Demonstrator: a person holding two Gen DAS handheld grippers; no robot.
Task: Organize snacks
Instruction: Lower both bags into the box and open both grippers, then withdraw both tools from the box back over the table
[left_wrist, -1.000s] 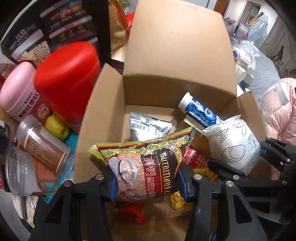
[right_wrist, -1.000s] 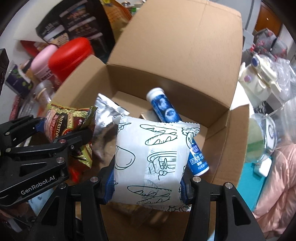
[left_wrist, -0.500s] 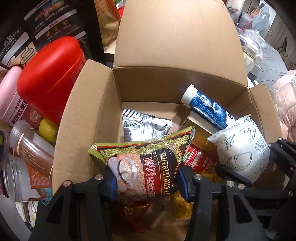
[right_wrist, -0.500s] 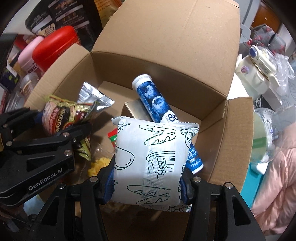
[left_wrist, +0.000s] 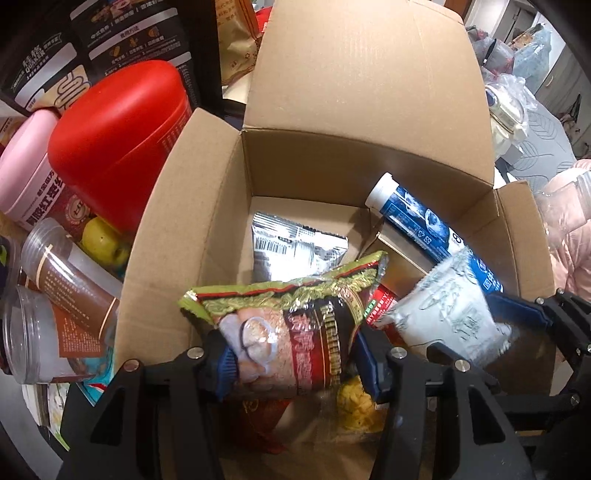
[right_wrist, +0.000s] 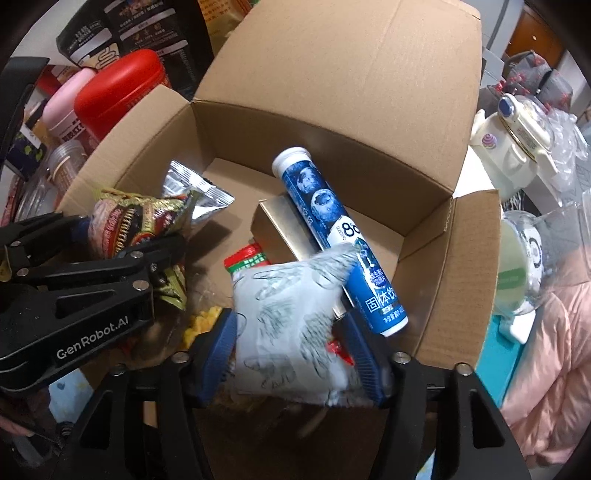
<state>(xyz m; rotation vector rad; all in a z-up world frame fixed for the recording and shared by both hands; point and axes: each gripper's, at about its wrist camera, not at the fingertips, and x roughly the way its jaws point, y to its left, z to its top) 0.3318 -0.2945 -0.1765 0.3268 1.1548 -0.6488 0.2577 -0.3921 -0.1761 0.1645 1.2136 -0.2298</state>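
Observation:
An open cardboard box (left_wrist: 221, 206) (right_wrist: 424, 206) holds snacks. My left gripper (left_wrist: 291, 363) is over the box's near side; the dark cereal packet (left_wrist: 295, 332) sits blurred between its parted blue pads, the jaws wider than before. My right gripper (right_wrist: 291, 354) is over the box's near right; the white bread packet (right_wrist: 295, 325) (left_wrist: 450, 317) is tilted and blurred between its spread pads. Inside lie a silver packet (left_wrist: 295, 247) (right_wrist: 195, 192), a blue tube (left_wrist: 417, 218) (right_wrist: 332, 236), a gold carton (right_wrist: 280, 225) and red and yellow packets (left_wrist: 351, 402).
Left of the box stand a red canister (left_wrist: 118, 136) (right_wrist: 122, 92), a pink canister (left_wrist: 26, 173), clear jars (left_wrist: 62, 280) and a yellow fruit (left_wrist: 99, 240). Dark snack bags (left_wrist: 55, 48) stand behind. A white teapot (right_wrist: 517, 125) and glassware (right_wrist: 535, 266) stand to the right.
Both grippers' pads have spread apart. The white bread packet has tipped and slipped downward into the box; the cereal packet has sagged and blurred between the left pads.

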